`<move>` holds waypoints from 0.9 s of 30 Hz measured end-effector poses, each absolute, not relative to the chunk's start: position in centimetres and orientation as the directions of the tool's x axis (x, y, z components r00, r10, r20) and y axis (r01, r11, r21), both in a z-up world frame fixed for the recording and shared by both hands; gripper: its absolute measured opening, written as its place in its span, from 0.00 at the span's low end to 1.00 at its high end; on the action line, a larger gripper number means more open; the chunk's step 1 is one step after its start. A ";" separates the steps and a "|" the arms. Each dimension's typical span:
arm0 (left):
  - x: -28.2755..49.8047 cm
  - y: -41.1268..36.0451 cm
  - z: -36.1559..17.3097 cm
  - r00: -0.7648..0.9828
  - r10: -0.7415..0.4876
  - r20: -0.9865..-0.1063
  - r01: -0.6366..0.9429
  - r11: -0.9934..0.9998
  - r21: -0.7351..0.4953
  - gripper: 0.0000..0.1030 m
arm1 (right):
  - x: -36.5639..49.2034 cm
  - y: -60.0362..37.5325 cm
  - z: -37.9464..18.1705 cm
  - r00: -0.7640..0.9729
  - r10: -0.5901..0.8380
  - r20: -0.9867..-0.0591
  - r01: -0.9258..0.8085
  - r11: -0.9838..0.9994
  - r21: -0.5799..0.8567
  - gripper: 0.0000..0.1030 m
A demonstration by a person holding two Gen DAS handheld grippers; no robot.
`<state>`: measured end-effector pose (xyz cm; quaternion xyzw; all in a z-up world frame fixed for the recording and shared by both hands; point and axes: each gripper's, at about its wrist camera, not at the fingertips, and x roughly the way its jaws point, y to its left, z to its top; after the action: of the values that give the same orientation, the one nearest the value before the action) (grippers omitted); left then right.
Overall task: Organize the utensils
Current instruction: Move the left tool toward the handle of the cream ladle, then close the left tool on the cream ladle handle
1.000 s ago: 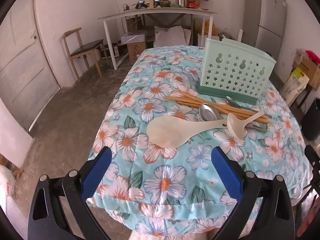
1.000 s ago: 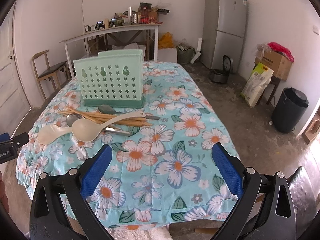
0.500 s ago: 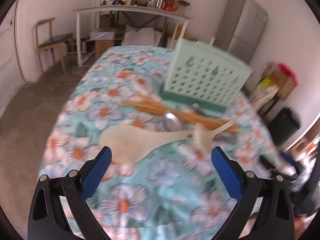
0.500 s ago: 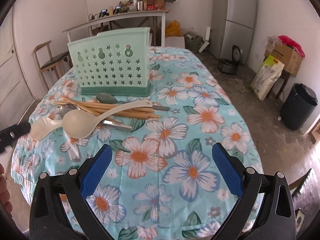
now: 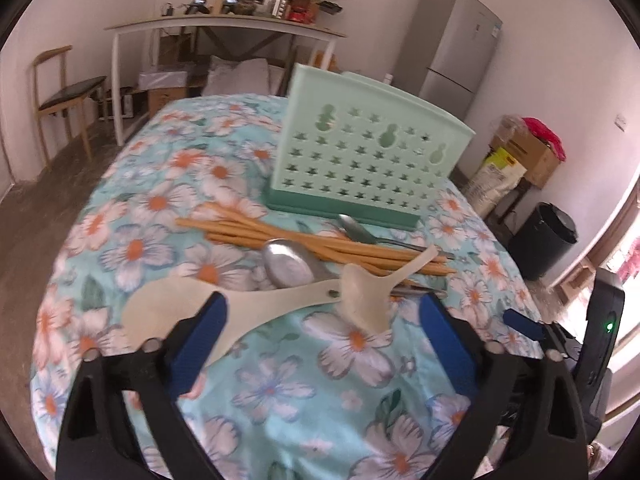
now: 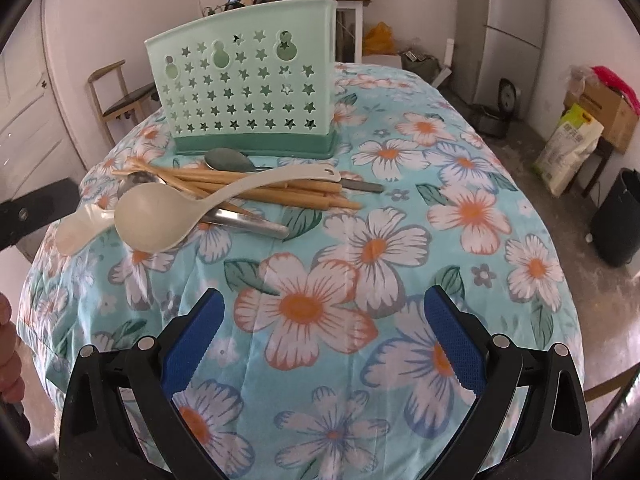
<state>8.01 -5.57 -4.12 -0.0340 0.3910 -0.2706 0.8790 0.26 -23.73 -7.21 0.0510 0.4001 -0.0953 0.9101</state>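
Observation:
A mint-green perforated utensil holder (image 5: 368, 160) (image 6: 248, 92) stands on the floral tablecloth (image 5: 280, 392). In front of it lies a pile: wooden chopsticks (image 5: 312, 240) (image 6: 256, 188), metal spoons (image 5: 288, 264) (image 6: 228, 160), a cream ladle (image 5: 368, 296) (image 6: 156, 216) and a cream rice paddle (image 5: 180, 312) (image 6: 80, 228). My left gripper (image 5: 324, 332) hovers low at the pile with its jaws closing. The paddle's handle lies just past its tips, and neither pad presses on it. My right gripper (image 6: 322, 340) is open over bare cloth, well short of the pile.
The table's rounded edge drops off just below both grippers. A grey fridge (image 5: 452, 48), a black bin (image 6: 616, 216), boxes and a sack (image 6: 568, 152) stand to the right. A wooden chair (image 5: 60, 96) and a cluttered side table (image 5: 224, 28) stand behind.
The left gripper swung right and dropped closer to the utensil pile, and its jaws narrowed a little. The right gripper sank lower and nearer the table.

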 end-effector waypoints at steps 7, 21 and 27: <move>9.2 -6.9 -5.6 0.474 -0.551 -0.687 0.448 0.822 -0.351 0.49 | -2.1 -24.8 -5.6 0.801 -0.133 -0.584 0.184 0.982 0.030 0.93; 10.1 -7.2 -8.5 0.408 -0.558 -0.723 0.354 0.826 -0.438 0.37 | -1.6 -25.7 -6.3 0.779 -0.129 -0.613 0.162 0.987 -0.002 0.93; 10.4 -7.5 -8.7 0.407 -0.565 -0.718 0.349 0.823 -0.449 0.27 | -1.1 -26.4 -7.5 0.741 -0.119 -0.661 0.181 0.983 0.025 0.93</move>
<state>10.38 -7.48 -8.71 -0.1148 0.4699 -0.2748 0.8310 -1.15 -26.38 -7.49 0.0439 0.3506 -0.0805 0.9320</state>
